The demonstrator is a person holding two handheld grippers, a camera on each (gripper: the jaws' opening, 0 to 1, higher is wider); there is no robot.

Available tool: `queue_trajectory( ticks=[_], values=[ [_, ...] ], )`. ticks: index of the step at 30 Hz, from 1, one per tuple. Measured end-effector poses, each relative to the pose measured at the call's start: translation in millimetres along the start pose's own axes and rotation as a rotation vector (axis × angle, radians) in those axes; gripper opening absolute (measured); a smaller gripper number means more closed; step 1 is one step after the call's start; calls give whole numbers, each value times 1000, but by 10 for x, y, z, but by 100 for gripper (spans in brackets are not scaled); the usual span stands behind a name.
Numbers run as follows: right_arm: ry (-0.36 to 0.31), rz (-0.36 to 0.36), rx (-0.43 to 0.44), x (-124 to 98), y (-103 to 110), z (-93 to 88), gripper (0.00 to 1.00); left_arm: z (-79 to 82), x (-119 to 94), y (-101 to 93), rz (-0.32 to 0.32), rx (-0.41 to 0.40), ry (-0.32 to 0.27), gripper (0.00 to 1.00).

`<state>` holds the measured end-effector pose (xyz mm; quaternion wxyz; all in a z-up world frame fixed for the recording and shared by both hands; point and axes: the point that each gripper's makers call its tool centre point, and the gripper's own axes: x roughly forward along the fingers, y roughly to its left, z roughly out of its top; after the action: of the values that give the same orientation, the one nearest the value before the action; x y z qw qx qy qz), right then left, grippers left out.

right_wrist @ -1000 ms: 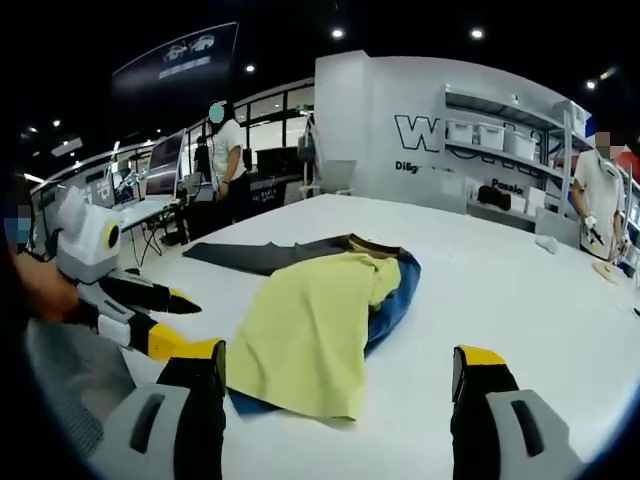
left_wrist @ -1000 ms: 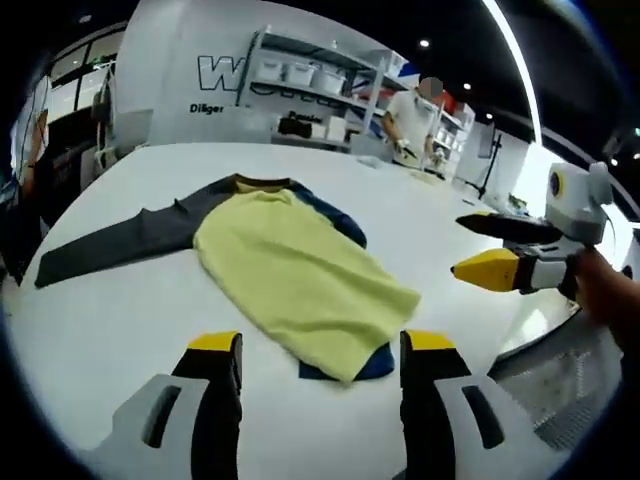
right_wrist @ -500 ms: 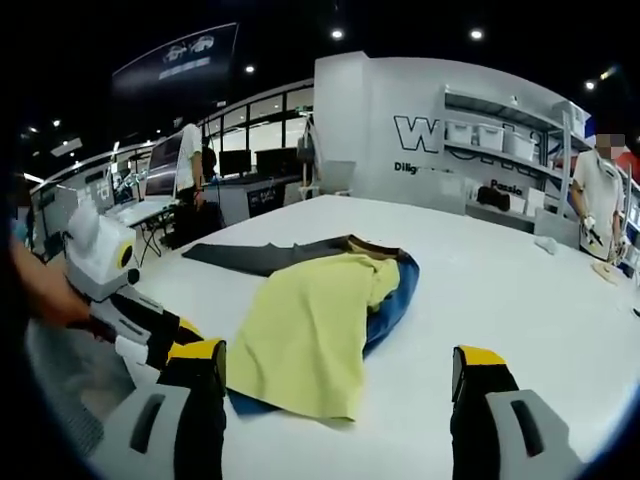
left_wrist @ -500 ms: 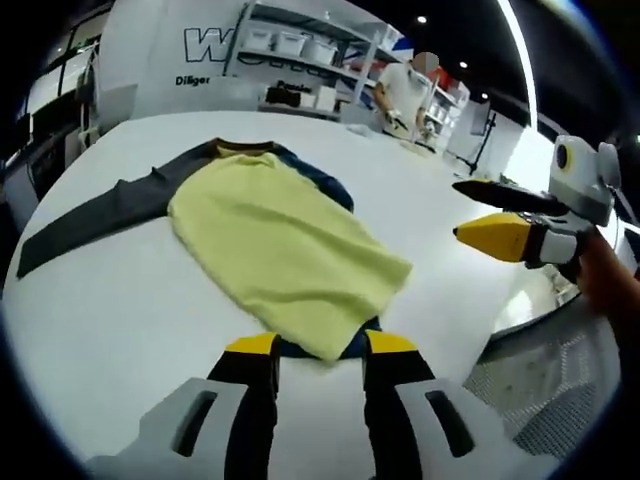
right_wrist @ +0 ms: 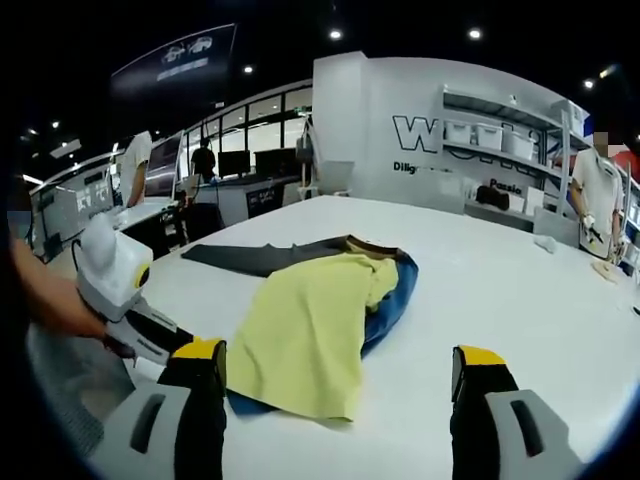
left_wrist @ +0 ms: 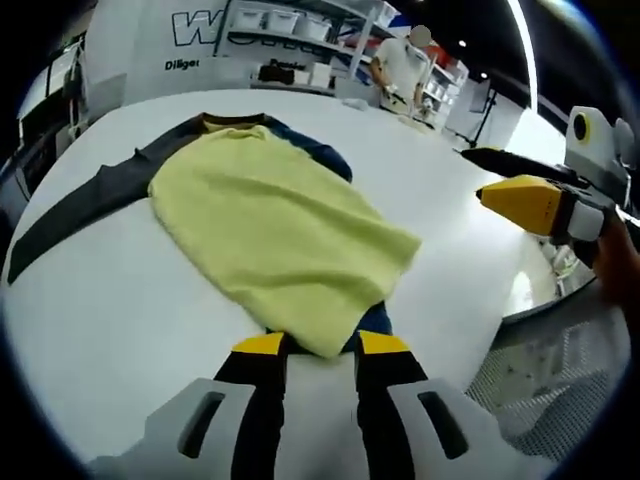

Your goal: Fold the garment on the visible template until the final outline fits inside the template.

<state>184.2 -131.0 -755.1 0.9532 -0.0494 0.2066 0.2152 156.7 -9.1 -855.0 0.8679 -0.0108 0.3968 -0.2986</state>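
Table [left_wrist: 90, 310]: broad, white, rounded edge; no template outline can be made out on it.

Garment [left_wrist: 270, 235]: yellow panel folded over a blue body, one dark grey sleeve [left_wrist: 75, 210] trailing away; lies mid-table, hem toward both grippers.

Left gripper [left_wrist: 322, 347]: jaws drawn close at the hem's near corner; whether they pinch cloth, cannot tell.

Right gripper [right_wrist: 340, 362]: jaws spread wide, nothing between them, just short of the hem.

Risk, judged: a one-layer pinch at the hem would peel yellow off blue and undo the fold; the loose sleeve could drag outside the outline.
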Motion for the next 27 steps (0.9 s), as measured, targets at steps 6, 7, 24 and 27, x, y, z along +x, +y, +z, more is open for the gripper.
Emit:
queue_trajectory(
  ticks=[6, 7, 24, 27],
  values=[
    [4, -1, 0, 3, -8, -9, 94, 9, 59, 12, 10, 5, 5, 14],
    [4, -1, 0, 4, -9, -11, 94, 11, 62, 12, 11, 6, 5, 13],
    [10, -7, 3, 7, -30, -25, 94, 195, -53, -37, -16, 24, -59, 0],
    [13, -8, 1, 8, -29, -31, 94, 298, -131, -32, -20, 17, -92, 0]
  ],
)
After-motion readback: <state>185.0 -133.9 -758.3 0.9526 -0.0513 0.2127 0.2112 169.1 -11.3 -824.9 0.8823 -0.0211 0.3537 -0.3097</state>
